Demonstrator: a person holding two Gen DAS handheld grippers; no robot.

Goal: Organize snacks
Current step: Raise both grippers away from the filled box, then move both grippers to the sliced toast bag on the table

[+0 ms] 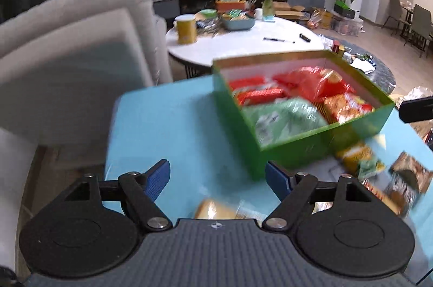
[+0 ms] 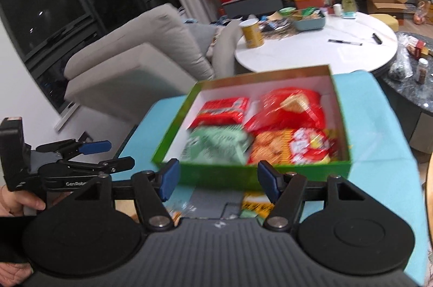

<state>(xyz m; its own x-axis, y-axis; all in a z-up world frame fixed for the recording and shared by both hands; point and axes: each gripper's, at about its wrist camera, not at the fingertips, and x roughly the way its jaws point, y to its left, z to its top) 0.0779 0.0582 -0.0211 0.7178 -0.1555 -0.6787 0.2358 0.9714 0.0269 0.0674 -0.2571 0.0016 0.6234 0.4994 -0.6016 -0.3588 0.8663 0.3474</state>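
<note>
A green box (image 1: 235, 130) stands on the teal table (image 1: 162, 124), holding red packs (image 1: 259, 92), a green pack (image 1: 284, 116) and an orange pack (image 1: 346, 103). My left gripper (image 1: 217, 178) hovers open over the table short of the box's near corner, nothing between its blue pads; a pale bread-like snack (image 1: 216, 210) lies under it. Loose snack packs (image 1: 354, 154) lie right of the box. In the right wrist view my right gripper (image 2: 218, 176) is open just before the box's front wall (image 2: 311, 170), and the left gripper (image 2: 119, 153) is open at the far left.
A grey sofa (image 1: 81, 30) stands left of the teal table. Behind the box is a round white table (image 2: 311, 54) with a yellow can (image 2: 252, 32), a blue tray (image 2: 310, 23) and pens. A dark marble table (image 2: 411, 86) with jars is at the right.
</note>
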